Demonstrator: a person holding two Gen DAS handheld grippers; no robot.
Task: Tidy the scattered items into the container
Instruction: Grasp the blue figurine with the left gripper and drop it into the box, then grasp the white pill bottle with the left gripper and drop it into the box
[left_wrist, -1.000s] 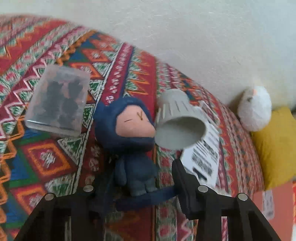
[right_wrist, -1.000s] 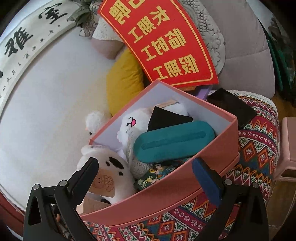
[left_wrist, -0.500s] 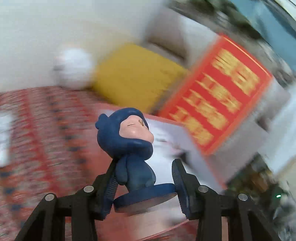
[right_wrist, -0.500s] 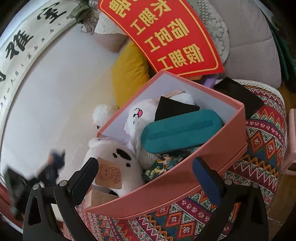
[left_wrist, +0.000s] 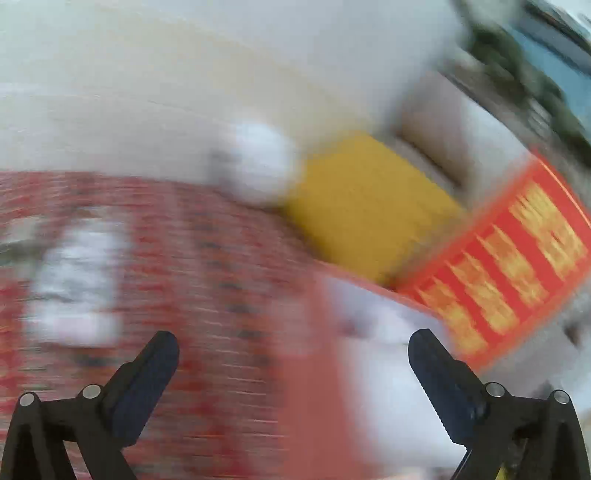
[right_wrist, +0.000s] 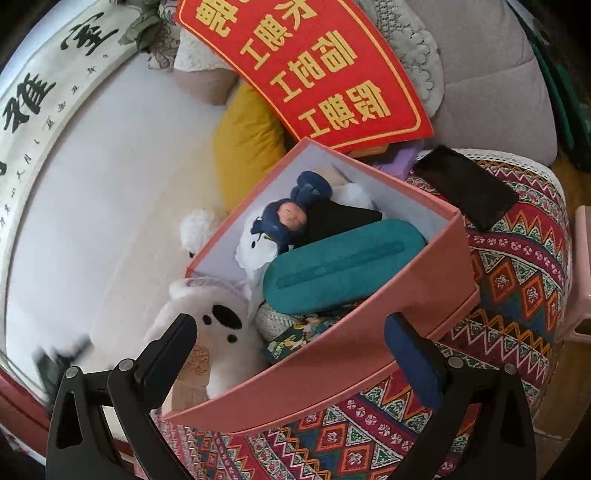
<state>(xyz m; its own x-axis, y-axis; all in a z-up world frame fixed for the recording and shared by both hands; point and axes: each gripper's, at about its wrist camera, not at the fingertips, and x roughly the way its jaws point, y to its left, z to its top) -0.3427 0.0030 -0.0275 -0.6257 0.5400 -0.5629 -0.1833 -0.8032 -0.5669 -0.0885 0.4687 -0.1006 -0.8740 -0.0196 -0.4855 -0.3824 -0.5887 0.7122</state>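
Fingers of left gripper (left_wrist: 291, 365) spread wide, nothing between them; view heavily motion-blurred. Fingers of right gripper (right_wrist: 291, 350) also apart and empty, straddling the near wall of the pink rectangular cardboard box (right_wrist: 332, 373). Blue-hooded figurine with round base (right_wrist: 291, 218) lies on its side inside the box, at the far end, on a white plush toy (right_wrist: 255, 251), just beyond a teal zippered fabric case (right_wrist: 343, 266). Box sits on a red patterned woven cloth (right_wrist: 517, 280)

One pink box (right_wrist: 332, 373) holding one blue figurine (right_wrist: 284, 221), one teal case (right_wrist: 343, 266), two white plush toys (right_wrist: 221, 332).
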